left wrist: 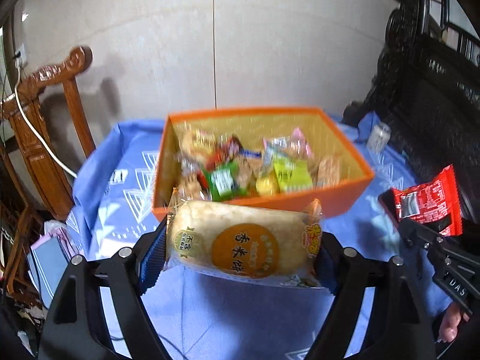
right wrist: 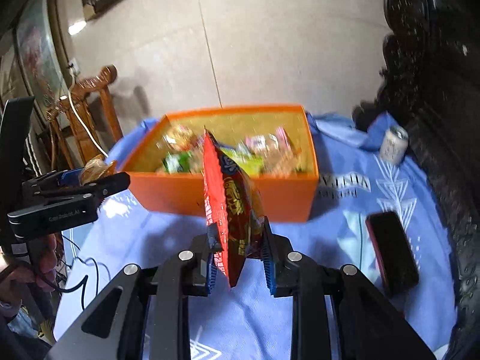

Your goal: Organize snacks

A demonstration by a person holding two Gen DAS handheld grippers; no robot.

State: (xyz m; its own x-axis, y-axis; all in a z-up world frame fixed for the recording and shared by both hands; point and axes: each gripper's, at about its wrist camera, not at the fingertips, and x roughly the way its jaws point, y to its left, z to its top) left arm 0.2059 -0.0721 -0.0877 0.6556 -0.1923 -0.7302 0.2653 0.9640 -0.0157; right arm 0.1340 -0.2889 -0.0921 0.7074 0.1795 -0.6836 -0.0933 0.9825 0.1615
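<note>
Left gripper [left wrist: 240, 255] clamps rice cracker [left wrist: 240, 240], right gripper [right wrist: 240, 249] red packet [right wrist: 231, 210]; orange box [left wrist: 354, 192] holds snacks [left wrist: 240, 165].

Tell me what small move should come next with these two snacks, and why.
Probably carry both forward over the orange box: the left gripper holds the rice cracker pack, the right gripper the red snack packet, both short of it.
</note>
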